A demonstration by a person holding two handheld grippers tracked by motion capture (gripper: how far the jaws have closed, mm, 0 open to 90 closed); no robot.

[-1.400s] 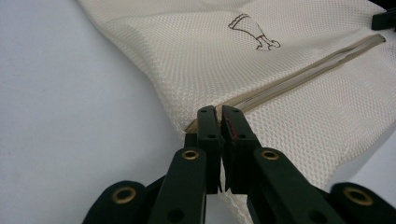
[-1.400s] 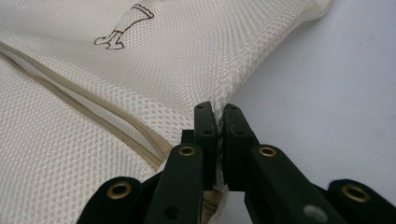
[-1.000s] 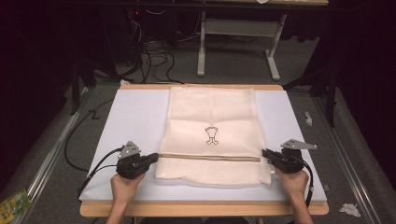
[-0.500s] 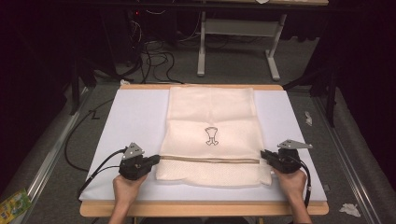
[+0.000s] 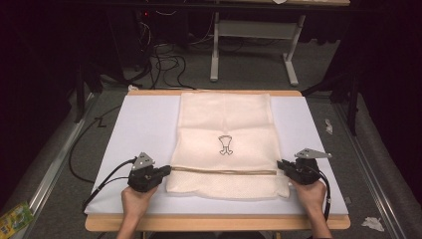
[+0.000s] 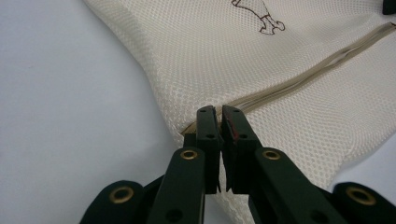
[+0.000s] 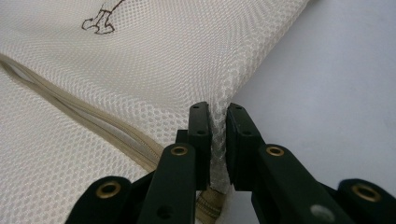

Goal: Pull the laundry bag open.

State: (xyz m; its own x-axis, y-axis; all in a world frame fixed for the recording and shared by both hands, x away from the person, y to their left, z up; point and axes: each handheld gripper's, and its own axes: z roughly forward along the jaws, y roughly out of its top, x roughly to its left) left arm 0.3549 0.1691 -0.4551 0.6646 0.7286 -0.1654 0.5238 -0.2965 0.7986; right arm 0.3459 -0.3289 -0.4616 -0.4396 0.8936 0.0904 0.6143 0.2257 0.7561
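Dark room, cables and a desk frame behind; white table mat [image 5: 139,124] carries a cream mesh laundry bag [image 5: 226,119] lying flat at centre, zipper [image 5: 224,172] across its near part. Left gripper [image 5: 166,171] pinches the bag's left edge at the zipper end, jaws nearly together. Right gripper [image 5: 279,164] has mesh between jaws that have just been opening; contact probably loose, hard to tell. Forearms cut off at the bottom

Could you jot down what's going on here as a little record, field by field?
Item: cream mesh laundry bag, flat on the white mat
Marking: small dark logo
Zipper: runs across near the front edge
Left gripper: shut on the bag's edge at the zipper end
Right gripper: jaws have just been opening, mesh edge between them
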